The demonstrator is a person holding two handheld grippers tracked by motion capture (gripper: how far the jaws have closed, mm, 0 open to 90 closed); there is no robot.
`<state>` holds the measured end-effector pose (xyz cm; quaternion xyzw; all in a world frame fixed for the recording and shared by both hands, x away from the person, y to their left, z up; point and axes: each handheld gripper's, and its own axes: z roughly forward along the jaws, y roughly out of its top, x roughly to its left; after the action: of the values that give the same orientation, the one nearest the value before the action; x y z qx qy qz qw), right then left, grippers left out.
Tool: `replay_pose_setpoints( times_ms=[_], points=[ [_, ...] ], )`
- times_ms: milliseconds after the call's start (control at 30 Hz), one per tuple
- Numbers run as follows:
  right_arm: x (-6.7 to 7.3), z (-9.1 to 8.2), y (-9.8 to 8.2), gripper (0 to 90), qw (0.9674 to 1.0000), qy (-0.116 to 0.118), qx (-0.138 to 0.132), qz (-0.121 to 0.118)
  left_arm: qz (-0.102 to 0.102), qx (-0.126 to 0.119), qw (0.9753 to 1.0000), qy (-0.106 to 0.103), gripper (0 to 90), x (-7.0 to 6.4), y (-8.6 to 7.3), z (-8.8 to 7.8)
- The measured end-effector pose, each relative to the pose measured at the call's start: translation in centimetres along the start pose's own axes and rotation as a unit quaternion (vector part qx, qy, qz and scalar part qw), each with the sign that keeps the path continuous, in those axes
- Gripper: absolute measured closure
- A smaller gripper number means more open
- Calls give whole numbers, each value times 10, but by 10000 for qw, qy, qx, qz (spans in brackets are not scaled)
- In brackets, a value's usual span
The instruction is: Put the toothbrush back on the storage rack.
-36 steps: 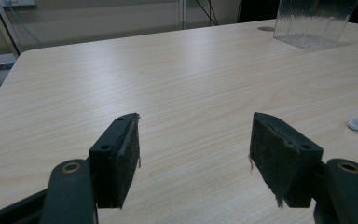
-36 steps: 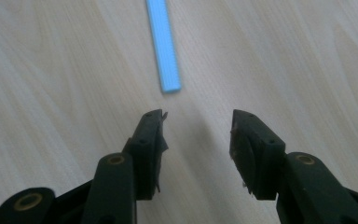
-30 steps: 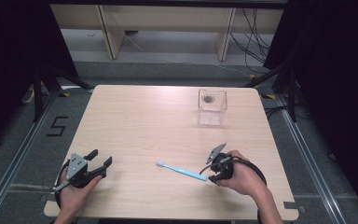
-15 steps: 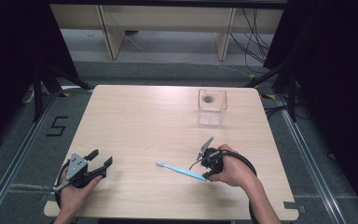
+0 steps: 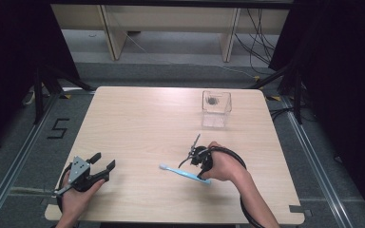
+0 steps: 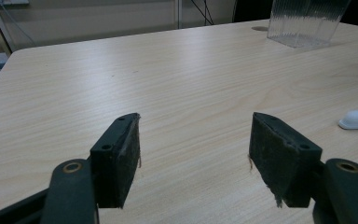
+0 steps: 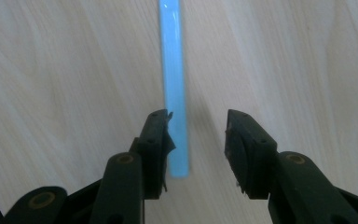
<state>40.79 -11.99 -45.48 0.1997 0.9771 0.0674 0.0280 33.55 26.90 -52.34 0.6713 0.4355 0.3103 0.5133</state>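
- Table [image 5: 138,123] of pale wood grain with rounded corners, standing on a grey floor; a "5" is marked on the floor beside the table's left edge, and dark metal rails run along both sides.
- Behind the table, light wooden furniture legs and loose cables lie against the far wall, with black drapes at either side.
- A clear, ribbed plastic container [image 5: 216,109] stands near the far right part of the table, something small and dark at its bottom; the left gripper view catches its lower wall well beyond the jaws.
- The toothbrush [image 5: 184,173] is light blue with a white head and lies flat on the near right part of the table, head pointing left.
- The right gripper [image 7: 198,135] is tipped down over the handle, jaws spread apart; the end of the blue handle lies between them, hard against the left-hand jaw in that gripper's own view, and the right-hand jaw is clear of it.
- The left gripper [image 6: 193,154] rests low at the near left corner, jaws wide apart and gripping nothing; the toothbrush's white head shows beyond its right-hand jaw.
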Motion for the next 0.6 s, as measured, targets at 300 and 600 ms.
replay_pose_setpoints(
  times_ms=[300,600],
  points=[
    [5,11,28,647,9994,103,222,-230,-15,15,10000,17,331,0,0,0],
    [5,17,49,675,9984,181,361,-406,-24,-34,10000,-30,331,0,0,1]
  ],
)
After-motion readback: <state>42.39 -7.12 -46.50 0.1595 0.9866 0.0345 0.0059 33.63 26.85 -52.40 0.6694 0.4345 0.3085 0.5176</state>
